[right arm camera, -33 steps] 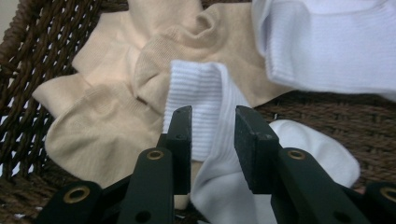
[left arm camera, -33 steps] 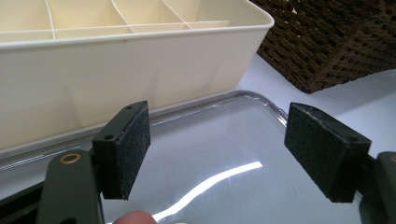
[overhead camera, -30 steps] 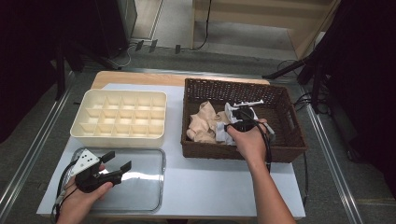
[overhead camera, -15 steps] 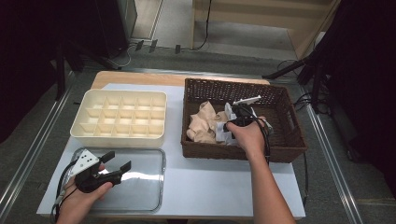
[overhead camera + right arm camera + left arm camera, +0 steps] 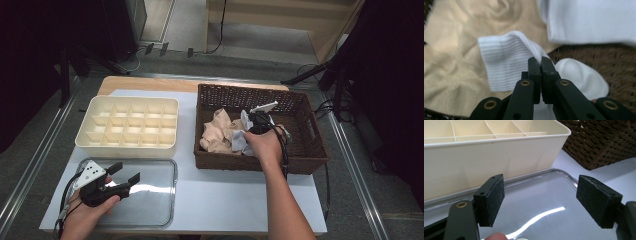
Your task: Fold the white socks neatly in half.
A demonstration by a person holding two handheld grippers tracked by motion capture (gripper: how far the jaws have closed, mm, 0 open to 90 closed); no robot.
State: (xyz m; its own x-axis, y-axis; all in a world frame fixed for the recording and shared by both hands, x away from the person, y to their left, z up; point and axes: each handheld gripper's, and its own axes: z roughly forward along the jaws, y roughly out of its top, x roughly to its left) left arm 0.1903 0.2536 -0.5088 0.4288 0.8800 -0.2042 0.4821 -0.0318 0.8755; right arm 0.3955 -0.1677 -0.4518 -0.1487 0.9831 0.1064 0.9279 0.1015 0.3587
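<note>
Pinching the white sock [image 5: 506, 53] between closed jaws.

Basket [image 5: 210, 159] walls hem in the right tool [image 5: 255, 124], cloth heap [image 5: 217, 132] crowding its left; right half of basket floor bare. Divided box [image 5: 127, 145] blocks straight ahead of left tool [image 5: 125, 175], just past the clear tray [image 5: 165, 212]. Open counter [image 5: 225, 200] strip between tray and basket, passable.
</note>
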